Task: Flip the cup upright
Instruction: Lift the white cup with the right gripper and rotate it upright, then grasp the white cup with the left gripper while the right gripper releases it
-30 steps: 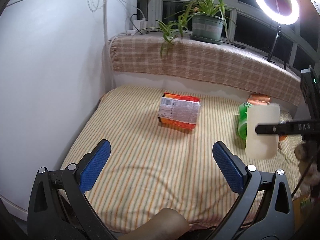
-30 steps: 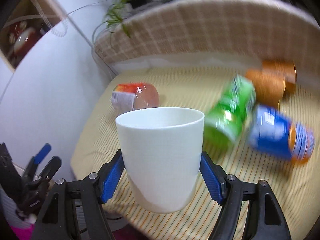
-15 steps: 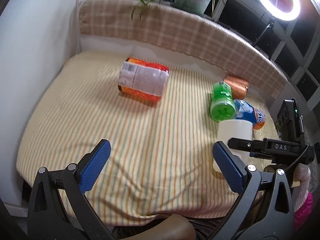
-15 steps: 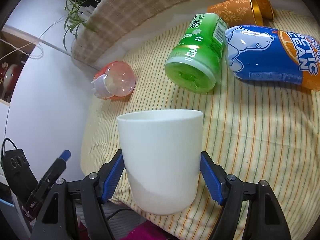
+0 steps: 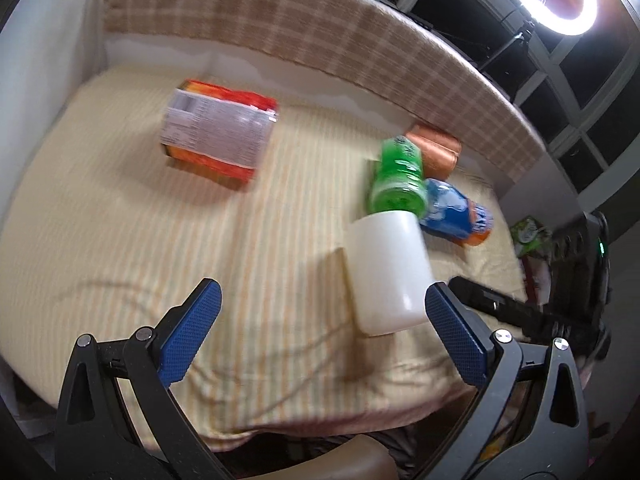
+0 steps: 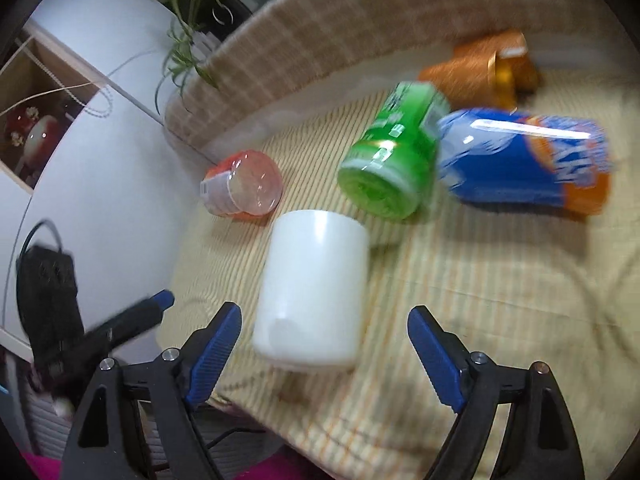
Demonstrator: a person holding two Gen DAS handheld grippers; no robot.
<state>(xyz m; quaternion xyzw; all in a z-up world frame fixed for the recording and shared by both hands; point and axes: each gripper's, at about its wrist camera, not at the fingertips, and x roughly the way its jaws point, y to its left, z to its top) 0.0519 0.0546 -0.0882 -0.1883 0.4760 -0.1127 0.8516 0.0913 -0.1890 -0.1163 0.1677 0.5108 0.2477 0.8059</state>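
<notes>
Upright, white cup (image 6: 312,288) stands near the striped cushion's (image 6: 480,288) front edge; right gripper (image 6: 324,348) spread, left gripper (image 5: 320,328) spread.

A striped yellow cloth (image 5: 120,240) covers the surface. On it stand a white cup (image 6: 312,292) and lie a green can (image 6: 392,160), blue can (image 6: 524,164), orange tin (image 6: 480,68) and orange tub (image 5: 220,132).

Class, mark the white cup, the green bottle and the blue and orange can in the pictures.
white cup (image 6: 312,292): right wrist view, on its side wall.
green bottle (image 6: 390,160): right wrist view, on its label.
blue and orange can (image 6: 520,160): right wrist view, on its blue side.
</notes>
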